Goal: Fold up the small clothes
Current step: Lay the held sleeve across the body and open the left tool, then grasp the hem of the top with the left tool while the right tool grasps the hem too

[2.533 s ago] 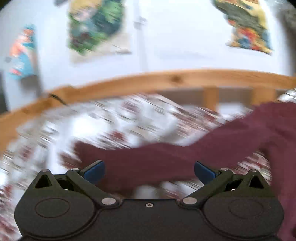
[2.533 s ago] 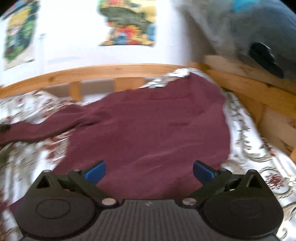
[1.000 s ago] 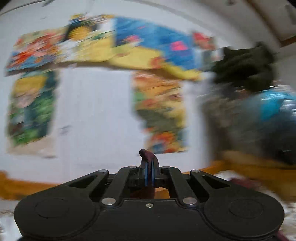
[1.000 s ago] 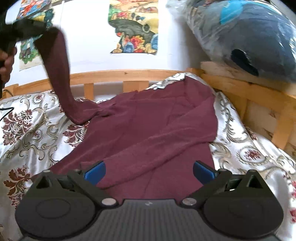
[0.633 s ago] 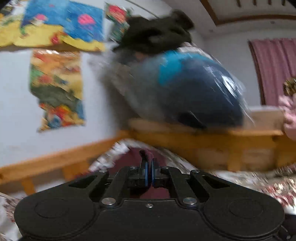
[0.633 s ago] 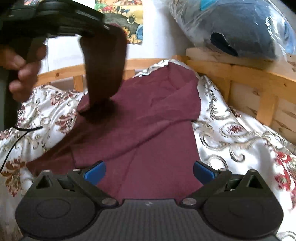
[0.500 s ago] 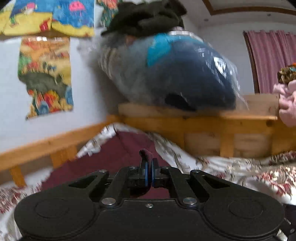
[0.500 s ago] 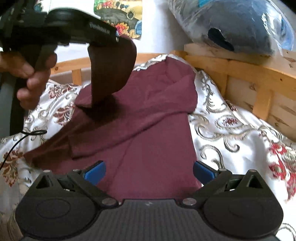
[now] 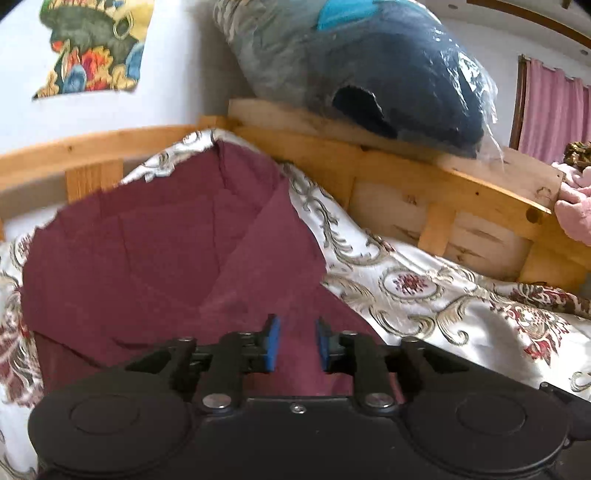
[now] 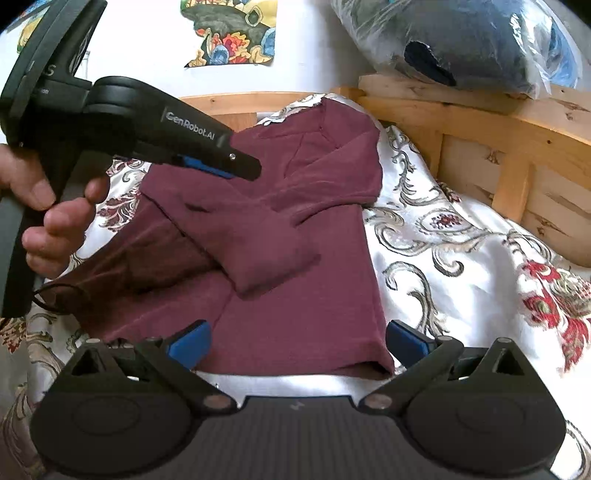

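A maroon long-sleeved top lies on the patterned bedspread. Its left sleeve is folded across the body. In the left wrist view the top fills the left half. My left gripper has its jaws a little apart, empty, just above the cloth; it also shows in the right wrist view, hovering over the top's upper left. My right gripper is open wide and empty, at the top's bottom hem.
A wooden bed rail runs along the back and right side. A big plastic-wrapped blue bundle rests on the rail. Posters hang on the white wall. Pink curtains hang at the far right.
My left gripper carried the sleeve from the left over the top's body, lowered it, and opened its jaws, letting the sleeve go. The right gripper stayed open near the hem.
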